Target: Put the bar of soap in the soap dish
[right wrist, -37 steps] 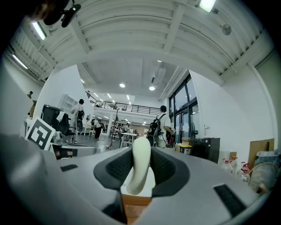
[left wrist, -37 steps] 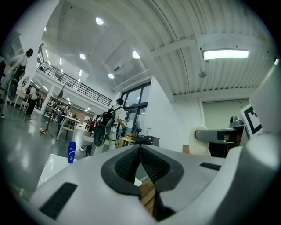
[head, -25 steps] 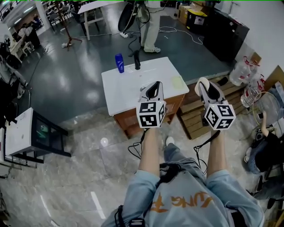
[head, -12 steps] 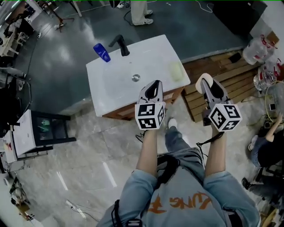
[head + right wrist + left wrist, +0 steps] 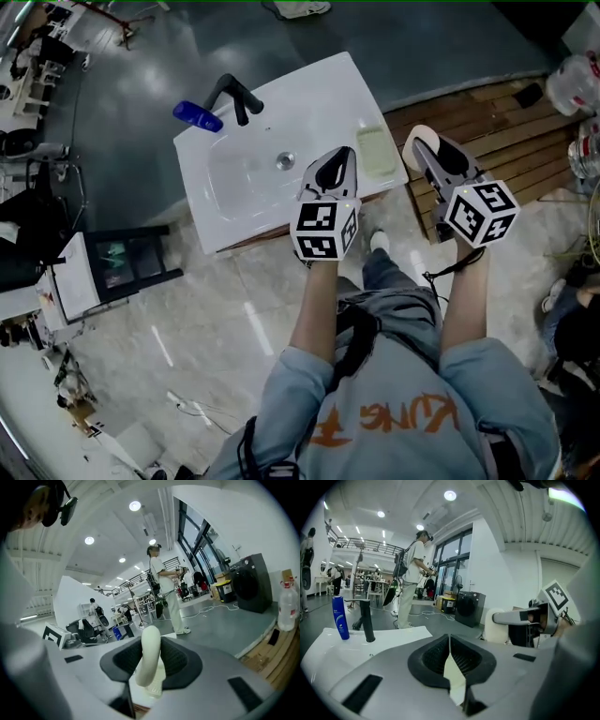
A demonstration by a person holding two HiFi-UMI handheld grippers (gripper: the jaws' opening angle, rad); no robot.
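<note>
A cream bar of soap [image 5: 149, 658] stands on edge between the jaws of my right gripper [image 5: 150, 646], which is shut on it. In the head view this gripper [image 5: 424, 147] hangs just right of the white sink top [image 5: 319, 94], with the soap [image 5: 418, 139] at its tip. The pale green soap dish [image 5: 377, 150] lies at the sink top's right edge, between my two grippers. Its ribbed surface [image 5: 153, 689] shows below the soap. My left gripper [image 5: 335, 164] hovers over the sink top's front edge, jaws together [image 5: 449, 644] with nothing in them.
The black faucet [image 5: 232, 94] and a blue bottle [image 5: 197, 116] stand at the back left of the basin, with the drain [image 5: 285, 160] in the middle. Wooden pallets [image 5: 506, 112] lie right of the sink. A person [image 5: 412, 581] stands farther back in the room.
Both grippers have come forward and down to the sink, which now fills more of the head view. The right gripper, still holding the soap, has rolled and now sits beside the soap dish.
</note>
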